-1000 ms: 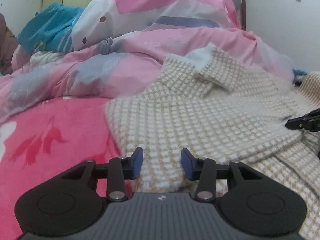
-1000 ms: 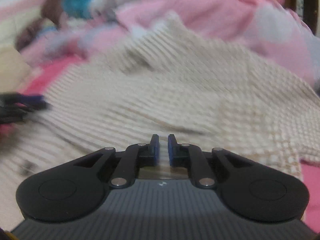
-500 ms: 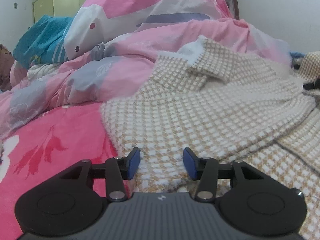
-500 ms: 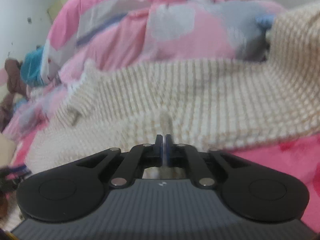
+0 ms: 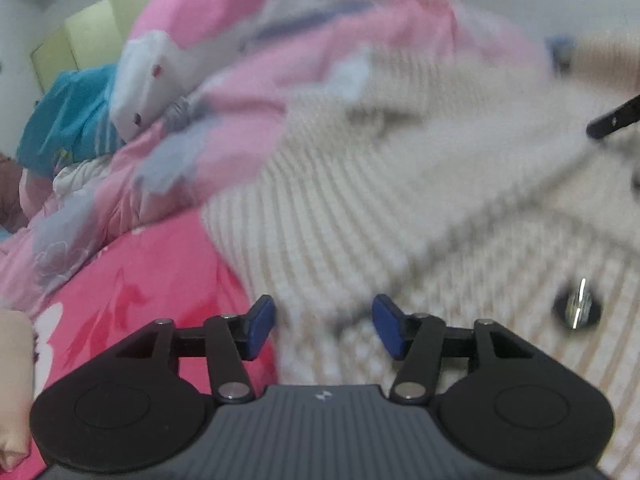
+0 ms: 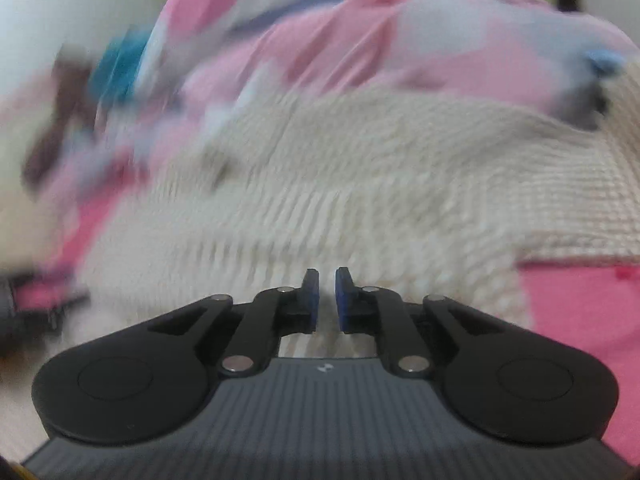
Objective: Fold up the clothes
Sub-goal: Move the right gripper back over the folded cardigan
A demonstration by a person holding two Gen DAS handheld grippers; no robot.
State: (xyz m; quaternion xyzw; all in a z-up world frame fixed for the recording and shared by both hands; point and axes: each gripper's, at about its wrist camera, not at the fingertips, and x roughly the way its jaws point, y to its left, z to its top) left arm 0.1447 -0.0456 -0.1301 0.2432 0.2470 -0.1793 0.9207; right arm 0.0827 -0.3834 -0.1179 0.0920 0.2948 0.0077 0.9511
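A cream and tan checked knit sweater lies spread over the pink bed sheet, blurred by motion. My left gripper hovers over the sweater's near left edge; its jaws are opening, and the blue pads press on nothing. In the right wrist view the same sweater fills the middle. My right gripper sits low over it, its jaws just parting to a narrow gap with no cloth caught between them. A black finger of the right gripper shows at the right edge of the left wrist view.
A heaped pink, grey and white duvet rises behind the sweater, with a blue garment at far left. A dark round button sits on the sweater. Bare pink sheet lies right of the sweater. A hand shows at lower left.
The left gripper's pads have spread wider and its view has rolled. The right gripper had its pads together half a second ago; a small gap now shows, and it has swung across the sweater.
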